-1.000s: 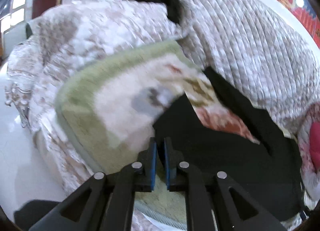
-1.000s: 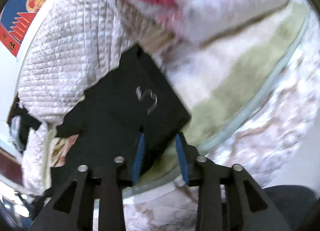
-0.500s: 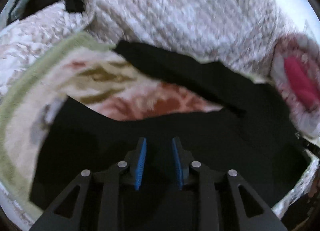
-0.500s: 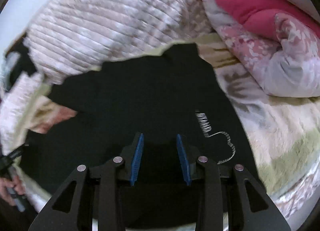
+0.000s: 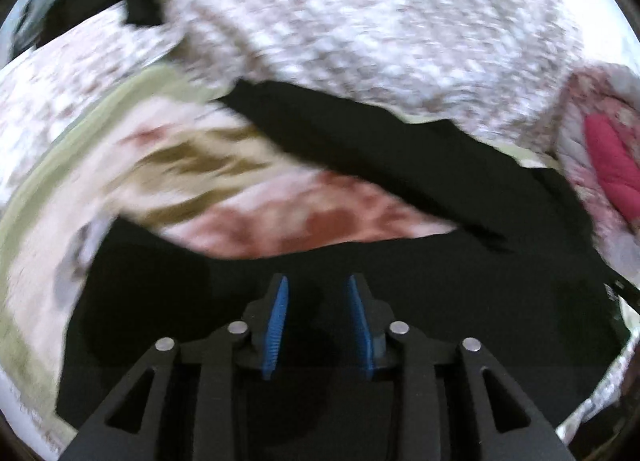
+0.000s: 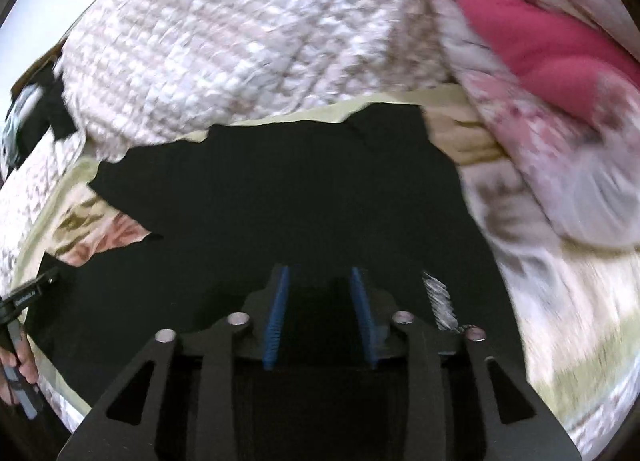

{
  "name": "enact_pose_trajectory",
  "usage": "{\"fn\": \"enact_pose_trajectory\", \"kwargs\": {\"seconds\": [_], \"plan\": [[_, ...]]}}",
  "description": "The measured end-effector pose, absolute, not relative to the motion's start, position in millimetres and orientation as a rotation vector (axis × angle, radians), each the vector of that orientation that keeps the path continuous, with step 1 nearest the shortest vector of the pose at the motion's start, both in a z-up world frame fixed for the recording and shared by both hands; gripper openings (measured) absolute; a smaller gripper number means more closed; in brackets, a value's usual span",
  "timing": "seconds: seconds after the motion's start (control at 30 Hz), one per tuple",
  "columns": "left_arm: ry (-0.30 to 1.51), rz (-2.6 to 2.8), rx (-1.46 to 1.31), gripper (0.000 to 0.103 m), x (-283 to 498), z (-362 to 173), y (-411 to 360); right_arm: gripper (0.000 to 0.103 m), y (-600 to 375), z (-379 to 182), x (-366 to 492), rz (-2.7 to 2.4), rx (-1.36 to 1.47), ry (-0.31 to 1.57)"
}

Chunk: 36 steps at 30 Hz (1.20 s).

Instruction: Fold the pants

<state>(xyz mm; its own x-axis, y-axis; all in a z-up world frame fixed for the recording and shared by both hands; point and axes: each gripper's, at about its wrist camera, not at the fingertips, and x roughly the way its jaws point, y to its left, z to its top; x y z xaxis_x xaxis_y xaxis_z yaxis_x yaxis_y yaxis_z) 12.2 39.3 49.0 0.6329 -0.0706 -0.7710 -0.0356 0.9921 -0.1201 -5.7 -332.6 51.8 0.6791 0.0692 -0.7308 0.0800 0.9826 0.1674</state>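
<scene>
Jaws of both the left gripper [image 5: 318, 319] and right gripper [image 6: 320, 315] are spread empty just over the pants [image 5: 400, 293], whose legs run leftward past the left gripper's tips.

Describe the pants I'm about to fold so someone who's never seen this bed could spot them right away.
Start from the big quilted pinkish-white blanket heaped at the back of the bed. Just in front of it, on the flowered green-edged spread, lie the black pants, under the open left gripper and open right gripper. They are the only large plain black thing among pale patterned bedding, with a small white mark near one edge.
</scene>
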Motion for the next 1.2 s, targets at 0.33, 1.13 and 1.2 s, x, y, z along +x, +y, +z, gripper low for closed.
{"fn": "enact_pose_trajectory", "kwargs": {"seconds": [0.33, 1.13, 1.2], "plan": [[0.929, 0.039, -0.068, 0.038, 40, 25, 34, 0.037, -340, 33, 27, -0.113, 0.128, 0.890], [0.899, -0.044, 0.023, 0.053, 17, 23, -11, 0.039, -224, 4, 9, 0.226, -0.087, 0.898], [0.901, -0.042, 0.026, 0.054, 17, 23, -11, 0.039, -227, 6, 11, 0.231, -0.057, 0.905]]}}
